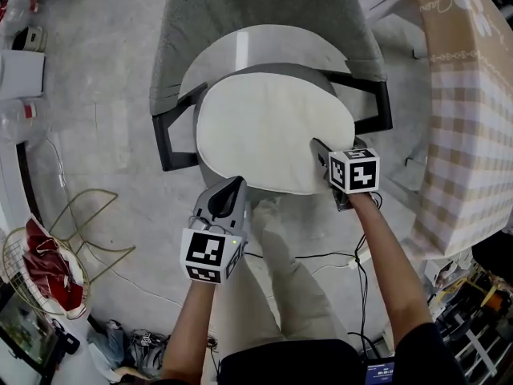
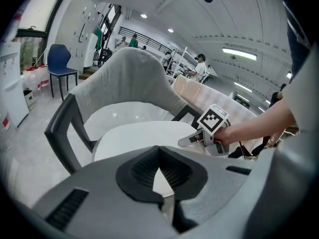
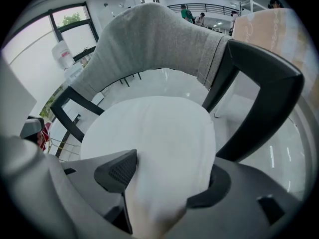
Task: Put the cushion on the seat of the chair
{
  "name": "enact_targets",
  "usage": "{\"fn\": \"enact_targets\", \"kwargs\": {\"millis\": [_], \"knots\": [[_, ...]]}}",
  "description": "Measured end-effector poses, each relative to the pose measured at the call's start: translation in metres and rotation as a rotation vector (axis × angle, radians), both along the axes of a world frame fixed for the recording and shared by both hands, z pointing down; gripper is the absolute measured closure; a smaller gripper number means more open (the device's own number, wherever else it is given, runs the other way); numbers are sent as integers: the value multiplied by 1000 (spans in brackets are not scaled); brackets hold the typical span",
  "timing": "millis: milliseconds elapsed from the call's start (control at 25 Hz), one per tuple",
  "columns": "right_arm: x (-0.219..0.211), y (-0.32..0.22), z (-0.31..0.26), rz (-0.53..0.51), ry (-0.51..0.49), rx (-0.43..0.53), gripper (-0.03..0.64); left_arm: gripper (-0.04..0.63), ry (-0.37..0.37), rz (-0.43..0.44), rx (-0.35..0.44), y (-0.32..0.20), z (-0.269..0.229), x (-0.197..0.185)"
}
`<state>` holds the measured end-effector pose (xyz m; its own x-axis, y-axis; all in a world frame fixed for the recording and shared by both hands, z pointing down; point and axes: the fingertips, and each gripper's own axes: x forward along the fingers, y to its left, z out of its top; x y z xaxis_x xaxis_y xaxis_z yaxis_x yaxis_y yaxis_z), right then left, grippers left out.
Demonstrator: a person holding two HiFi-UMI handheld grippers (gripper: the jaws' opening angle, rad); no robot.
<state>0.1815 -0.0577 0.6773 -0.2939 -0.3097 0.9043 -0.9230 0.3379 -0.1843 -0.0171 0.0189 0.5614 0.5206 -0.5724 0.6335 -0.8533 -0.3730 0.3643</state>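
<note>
Head view: cushion (image 1: 272,127) over chair (image 1: 240,14), pale floor (image 1: 96,111), left gripper (image 1: 233,183) and right gripper (image 1: 318,146) clamped on it.

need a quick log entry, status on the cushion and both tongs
Left tongs and right tongs both clamped on cushion's near edge. Cushion lying over chair seat. Nothing in the way.

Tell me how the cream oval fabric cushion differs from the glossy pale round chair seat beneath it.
The cushion is matte, soft cream fabric; the seat is glossy, hard and reflective. The cushion is bunched where the right gripper clamps it; the seat keeps its rigid shape. The cushion sits forward over the seat, hiding its front and leaving its rear bare. Both are pale and rounded.
</note>
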Motion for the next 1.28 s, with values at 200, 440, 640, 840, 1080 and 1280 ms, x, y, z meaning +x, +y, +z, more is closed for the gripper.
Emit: {"fn": "enact_targets", "kwargs": {"millis": [200,440,640,840,1080,1280], "knots": [[5,-1,7,19,-26,-1,314,591,1,3,-1,-1,5,3],[10,-2,10,39,-30,17,286,591,-1,11,-16,3,11,5],[17,-2,14,63,-8,32,255,591,4,11,-21,3,13,9],[22,-1,20,74,27,37,226,591,13,11,-22,1,14,12],[27,1,23,104,26,36,212,591,11,11,-27,0,17,10],[36,4,23,106,50,47,210,591,10,16,-29,0,19,11]]}}
